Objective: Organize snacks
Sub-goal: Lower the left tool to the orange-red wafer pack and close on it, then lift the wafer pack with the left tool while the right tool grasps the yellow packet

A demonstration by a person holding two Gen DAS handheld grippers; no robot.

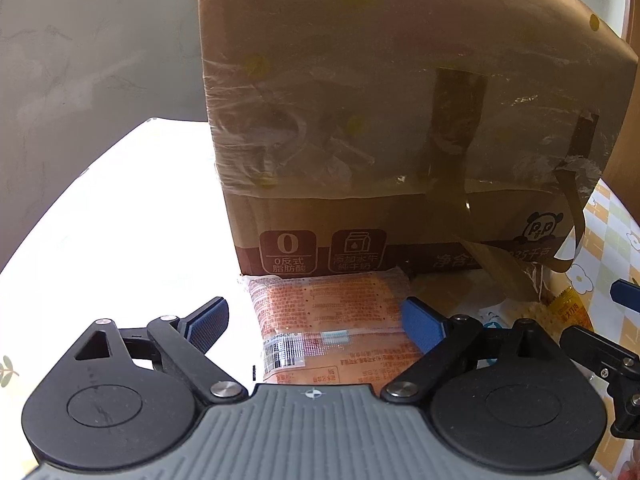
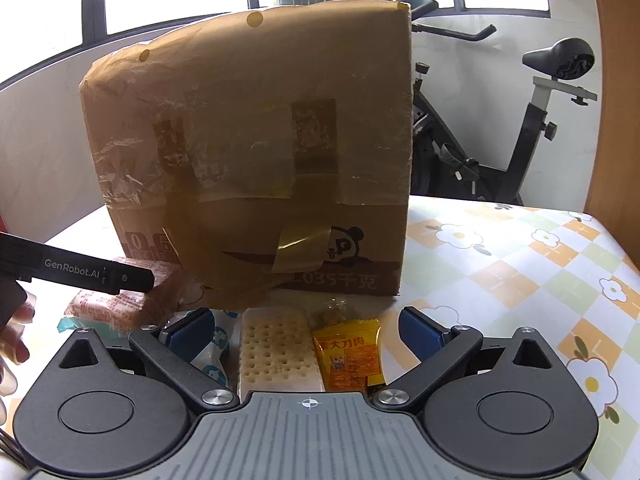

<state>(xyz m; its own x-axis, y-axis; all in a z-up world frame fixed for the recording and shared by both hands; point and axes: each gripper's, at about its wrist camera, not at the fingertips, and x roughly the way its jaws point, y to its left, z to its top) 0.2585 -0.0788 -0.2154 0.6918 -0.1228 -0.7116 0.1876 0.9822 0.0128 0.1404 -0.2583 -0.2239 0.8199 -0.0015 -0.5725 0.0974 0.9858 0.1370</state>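
left wrist: my left gripper [image 1: 316,322] released, jaws wide; orange snack packet [image 1: 332,320] lies between them, long axis running away toward cardboard box [image 1: 400,120].
right wrist: my right gripper [image 2: 308,330] released, empty; cracker pack [image 2: 276,350] and yellow sachet [image 2: 348,354] just ahead, lengthwise.

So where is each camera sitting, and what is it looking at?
Left wrist camera: sits on the left gripper, looks down along its open fingers at an orange snack packet lying before the cardboard box; the right gripper shows at the edge.
Right wrist camera: sits on the right gripper, faces the box above a cracker pack and a yellow sachet; the left gripper and a hand show.
Shared: box, orange packet, floral tablecloth.
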